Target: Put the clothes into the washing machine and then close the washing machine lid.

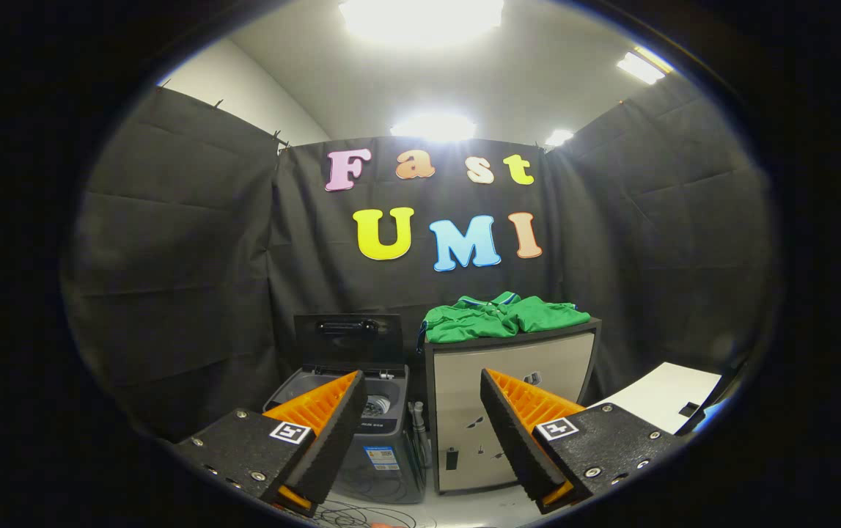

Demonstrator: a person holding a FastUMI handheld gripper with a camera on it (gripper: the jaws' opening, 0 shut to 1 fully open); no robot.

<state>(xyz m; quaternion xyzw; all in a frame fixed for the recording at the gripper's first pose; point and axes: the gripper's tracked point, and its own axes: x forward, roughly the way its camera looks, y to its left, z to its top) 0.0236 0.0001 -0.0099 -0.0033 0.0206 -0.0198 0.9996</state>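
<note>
A: What do the clothes (502,317) look like?

B: A bright green garment, loosely bunched into a low, rumpled heap. There's a collar at the top of the pile with a white and dark blue stripe along its edge — it reads as a polo-type shirt. Whether it's one piece or several, I can't tell.

A: And where does it sit?

B: On the dark top of a pale cabinet (508,411), well beyond the fingers. A bit of fabric droops over the cabinet's front edge at the washer's side.

A: The washing machine (380,440)?

B: Just beside the cabinet, a small grey top-loader standing on the floor. Its lid (349,339) is up, leaning back against the black cloth wall, a dark handle showing on its face. The drum opening is partly hidden behind one finger.

A: The gripper (420,425)?

B: Fingers spread wide apart, nothing between them — held in the air, short of both machine and cabinet. One finger overlaps the washer, the other the cabinet front.

A: Anything else?

B: A white board (666,396) leans beside the cabinet, and some cables (365,517) lie on the floor in front of the washer.
</note>
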